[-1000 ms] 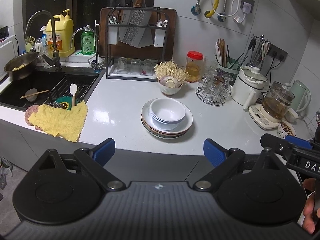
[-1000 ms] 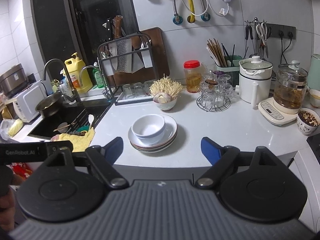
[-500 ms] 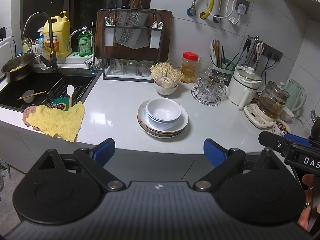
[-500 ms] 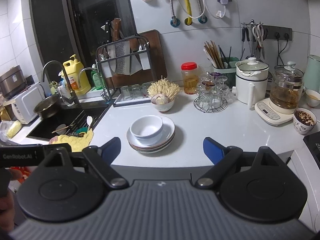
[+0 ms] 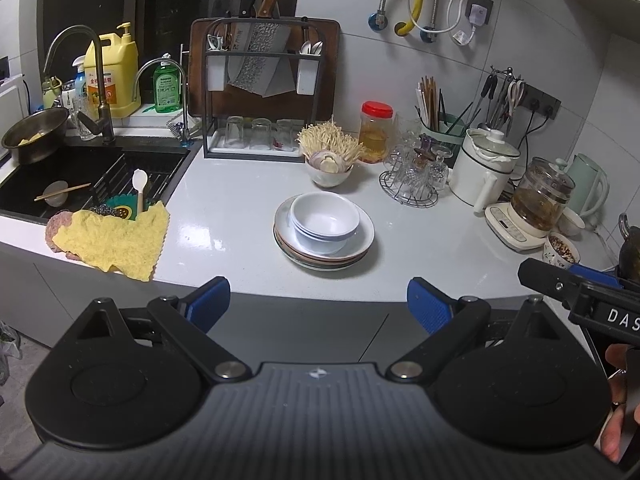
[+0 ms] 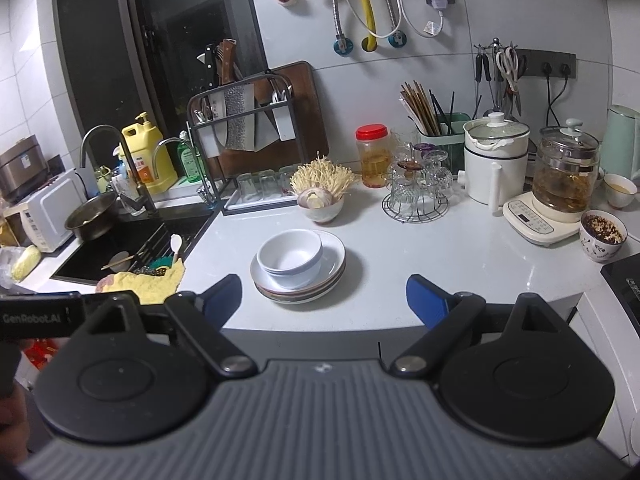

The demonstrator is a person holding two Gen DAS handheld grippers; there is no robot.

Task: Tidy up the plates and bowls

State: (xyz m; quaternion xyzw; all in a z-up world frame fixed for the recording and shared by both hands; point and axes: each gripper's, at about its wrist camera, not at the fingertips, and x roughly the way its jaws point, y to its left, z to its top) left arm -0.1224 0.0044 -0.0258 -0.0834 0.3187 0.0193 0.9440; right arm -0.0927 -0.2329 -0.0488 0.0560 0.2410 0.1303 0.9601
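Both tools spread and bare, left tool (image 5: 318, 300) and right tool (image 6: 324, 294) short of the bench (image 5: 240, 208); best to lift the bowls (image 5: 324, 220) off the plates (image 5: 360, 240) squarely by the rim.

Black left gripper (image 5: 318, 306), blue pads (image 5: 210, 306), ribbed body.

White letters "DAS", cut off by the frame edge, on the black body of the right gripper (image 5: 592, 292). "GenRobot.AI" in pale letters on the black body of the left gripper (image 6: 38, 317). Labels on the yellow detergent jug (image 5: 114, 76) and green bottle (image 5: 167, 86): unreadable.
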